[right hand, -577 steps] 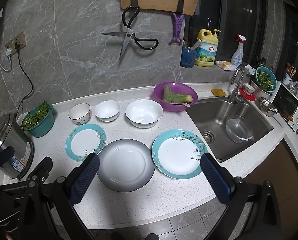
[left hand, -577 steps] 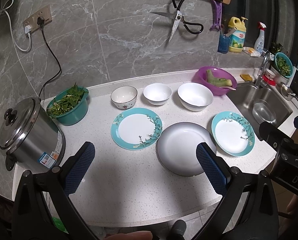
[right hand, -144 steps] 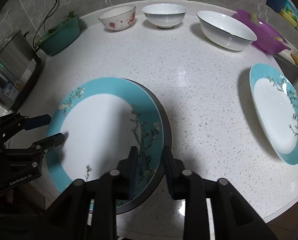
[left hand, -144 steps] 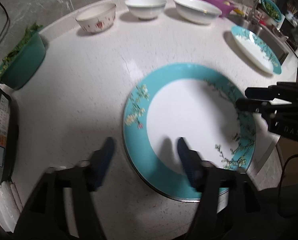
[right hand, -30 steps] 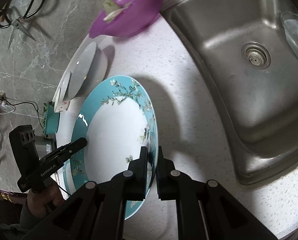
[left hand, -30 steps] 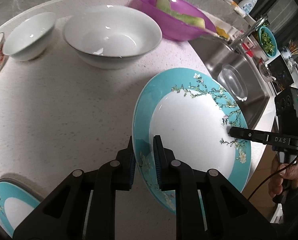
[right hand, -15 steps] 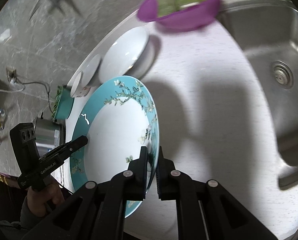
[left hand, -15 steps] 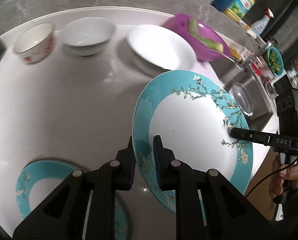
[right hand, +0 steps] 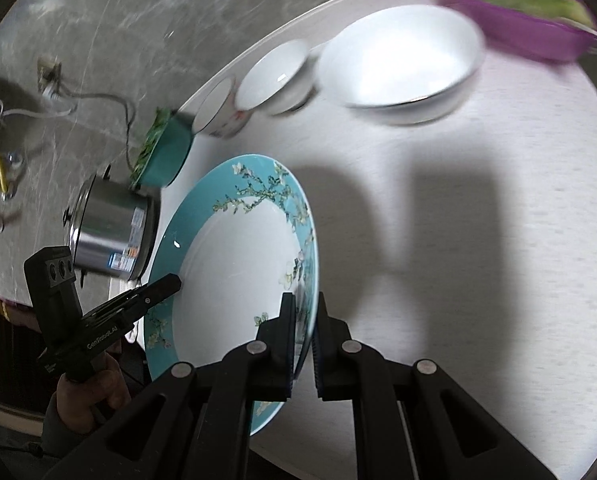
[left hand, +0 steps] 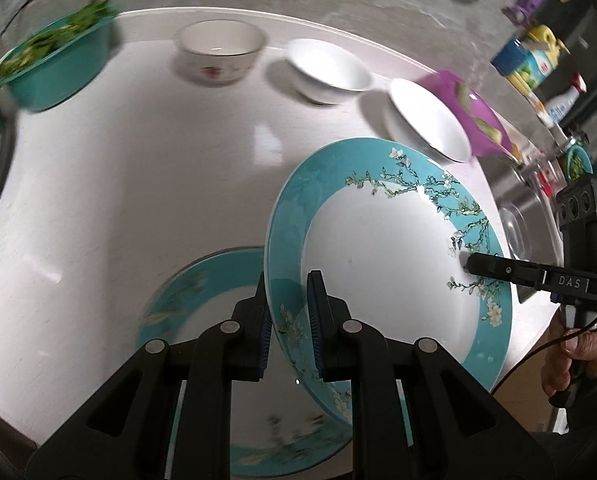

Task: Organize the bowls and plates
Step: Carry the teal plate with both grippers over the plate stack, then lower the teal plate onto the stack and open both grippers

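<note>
Teal-rimmed blossom plate [left hand: 382, 248] sits tilted at centre frame, pinched at opposite rims by my left gripper [left hand: 288, 320] and my right gripper [right hand: 304, 334]. Its twin plate [left hand: 202, 300] waits at lower left on the counter [left hand: 118, 160]. I should level it, centre it, lower both hands together, then release.

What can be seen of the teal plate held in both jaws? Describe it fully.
The teal plate is round and glossy, ceramic-looking, with a white centre and a teal rim painted with blossom branches. It is tilted, lifted above the counter, over another teal plate. The left gripper and right gripper clamp opposite edges.
</note>
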Demonstrator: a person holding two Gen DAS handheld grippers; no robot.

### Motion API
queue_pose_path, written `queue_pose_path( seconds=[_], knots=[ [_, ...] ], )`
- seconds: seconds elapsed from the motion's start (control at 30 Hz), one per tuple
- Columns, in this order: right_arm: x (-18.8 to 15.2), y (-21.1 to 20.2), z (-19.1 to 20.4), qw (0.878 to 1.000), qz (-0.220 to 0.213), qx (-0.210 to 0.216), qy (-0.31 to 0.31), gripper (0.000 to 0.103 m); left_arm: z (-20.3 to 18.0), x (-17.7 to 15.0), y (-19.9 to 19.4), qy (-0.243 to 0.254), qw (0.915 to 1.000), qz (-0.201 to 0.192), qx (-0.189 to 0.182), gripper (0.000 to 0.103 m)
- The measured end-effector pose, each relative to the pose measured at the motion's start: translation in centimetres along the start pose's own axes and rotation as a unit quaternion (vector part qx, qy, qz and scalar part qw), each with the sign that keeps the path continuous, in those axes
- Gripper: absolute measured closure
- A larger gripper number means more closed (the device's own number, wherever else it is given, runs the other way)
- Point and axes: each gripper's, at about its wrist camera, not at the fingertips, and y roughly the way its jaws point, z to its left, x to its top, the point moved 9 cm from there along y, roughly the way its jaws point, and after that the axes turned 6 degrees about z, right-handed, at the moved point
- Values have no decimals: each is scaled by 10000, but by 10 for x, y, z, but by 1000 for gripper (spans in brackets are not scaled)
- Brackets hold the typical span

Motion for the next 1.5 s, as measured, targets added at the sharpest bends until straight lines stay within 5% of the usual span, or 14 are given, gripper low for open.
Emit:
queue_pose_path(
  seconds=[0.57,1.1,1.5],
  knots=[
    [-23,72,67,9964,552,-145,-628,92,104,-64,-23,-560,9980,-14,277,87],
    [-45,85,52,9934,419,-750,-761,90,92,-73,5,-71,9990,-6,442,86],
    [-49,88,66,9731,54,-1656,-1603,84,90,-71,18,425,9962,10,755,79]
  ],
)
